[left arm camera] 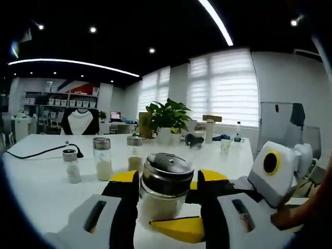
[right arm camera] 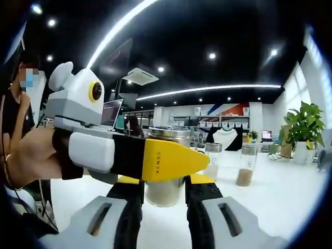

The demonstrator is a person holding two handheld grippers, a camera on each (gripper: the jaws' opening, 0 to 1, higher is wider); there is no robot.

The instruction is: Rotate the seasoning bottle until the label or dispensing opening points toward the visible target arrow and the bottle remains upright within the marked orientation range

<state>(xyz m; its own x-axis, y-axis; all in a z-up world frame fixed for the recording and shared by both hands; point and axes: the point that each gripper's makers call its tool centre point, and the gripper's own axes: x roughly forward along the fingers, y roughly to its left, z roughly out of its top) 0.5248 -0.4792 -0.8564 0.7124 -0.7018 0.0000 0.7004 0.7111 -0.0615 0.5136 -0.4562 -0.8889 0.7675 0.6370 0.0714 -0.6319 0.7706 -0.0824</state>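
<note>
The seasoning bottle (left arm camera: 165, 182), clear glass with pale powder and a perforated steel cap, stands upright on the white table (left arm camera: 36, 181). My left gripper (left arm camera: 168, 176) is shut on it, its black, yellow-tipped jaws pressing both sides. From the right, the right gripper's yellow finger (left arm camera: 181, 229) crosses in front of the bottle's base. In the right gripper view the same bottle (right arm camera: 163, 194) sits between the jaws of my right gripper (right arm camera: 163, 181), which is shut on it. The left gripper's yellow finger (right arm camera: 171, 158) lies across the bottle's front, held by a hand (right arm camera: 28, 155).
Behind the bottle stand a small shaker (left arm camera: 71, 166) and two glass jars (left arm camera: 102, 158) (left arm camera: 135, 153). A black cable (left arm camera: 41, 152) runs at the left, with a potted plant (left arm camera: 168, 116) and cup (left arm camera: 224, 145) farther back. A person (right arm camera: 15, 119) stands at the left.
</note>
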